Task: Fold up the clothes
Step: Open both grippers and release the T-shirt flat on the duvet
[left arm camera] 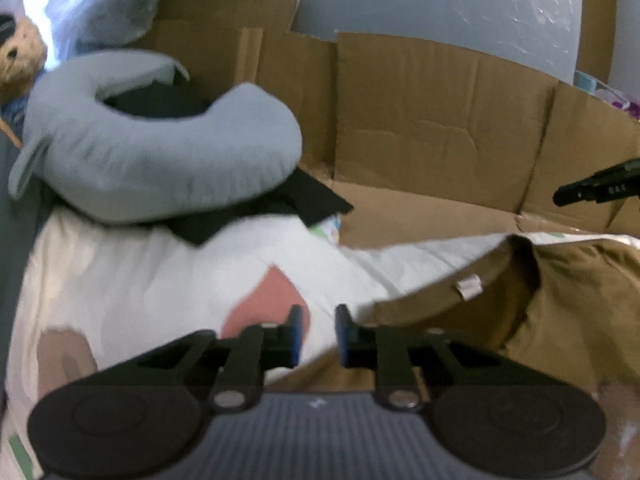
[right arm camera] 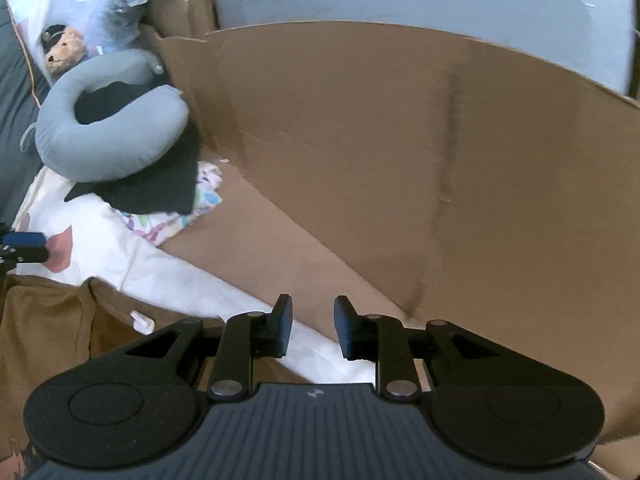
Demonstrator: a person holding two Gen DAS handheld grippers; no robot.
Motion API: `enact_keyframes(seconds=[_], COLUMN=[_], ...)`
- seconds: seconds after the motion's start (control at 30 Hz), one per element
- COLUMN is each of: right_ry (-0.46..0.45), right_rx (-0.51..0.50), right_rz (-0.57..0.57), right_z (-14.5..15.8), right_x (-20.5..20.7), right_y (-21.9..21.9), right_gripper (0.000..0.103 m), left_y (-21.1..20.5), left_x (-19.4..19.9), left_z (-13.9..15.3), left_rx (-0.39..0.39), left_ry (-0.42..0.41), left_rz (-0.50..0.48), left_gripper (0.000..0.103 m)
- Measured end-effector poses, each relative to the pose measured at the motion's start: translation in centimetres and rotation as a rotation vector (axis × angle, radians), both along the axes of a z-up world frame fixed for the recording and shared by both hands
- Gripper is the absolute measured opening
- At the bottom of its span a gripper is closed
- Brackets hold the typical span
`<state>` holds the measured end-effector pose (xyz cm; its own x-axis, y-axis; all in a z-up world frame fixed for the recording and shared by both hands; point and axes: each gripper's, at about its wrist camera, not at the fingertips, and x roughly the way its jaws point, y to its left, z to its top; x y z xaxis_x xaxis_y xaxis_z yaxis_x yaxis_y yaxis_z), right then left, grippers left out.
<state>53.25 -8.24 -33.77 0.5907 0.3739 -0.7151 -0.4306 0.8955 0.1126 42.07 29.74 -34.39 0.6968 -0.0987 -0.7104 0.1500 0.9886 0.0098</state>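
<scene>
Left wrist view blurs the brown shirt (left arm camera: 560, 300), cut off at the edge; left gripper (left arm camera: 318, 334) and right gripper (right arm camera: 311, 330) both gape empty

left wrist cam low, close over white cloth (left arm camera: 120, 264), facing cardboard wall (left arm camera: 440, 120), right wrist cam further right, close to same wall (right arm camera: 400, 152), both share grey neck pillow (left arm camera: 160, 152) (right arm camera: 116, 128), tan garment (left arm camera: 560, 300) (right arm camera: 44, 320)
</scene>
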Motion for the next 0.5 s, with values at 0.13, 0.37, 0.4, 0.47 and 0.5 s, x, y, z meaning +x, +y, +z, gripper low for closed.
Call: enact_keyframes(seconds=[0.13, 0.37, 0.4, 0.47, 0.5], right_ry=[0.035, 0.095, 0.1, 0.1, 0.1], right_rx=[-0.023, -0.084, -0.091, -0.103, -0.108], right_rz=[-0.028, -0.062, -0.07, -0.094, -0.104], right_z=[-0.3, -3.9, -4.3, -4.8, -5.0], right_x=[-0.7, -2.4, -2.5, -2.3, -2.2], right_y=[-2.0, -4.0, -4.3, -4.7, -5.0], right_gripper=[0.027, 0.027, 0.026, 0.026, 0.026], left_y=[0.1, 0.6, 0.6, 0.6, 0.6], left_x=[-1.1, -0.9, -0.7, -0.2, 0.0], left_z=[-1.3, -4.3, -4.5, -4.7, -4.8], left_rx=[-0.004, 0.013, 0.018, 0.02, 0.026], left_ry=[0.047, 0.114, 0.112, 0.105, 0.102], left_rz=[0.001, 0.036, 0.04, 0.047, 0.051], left_gripper=[0.011, 0.011, 0.011, 0.009, 0.008])
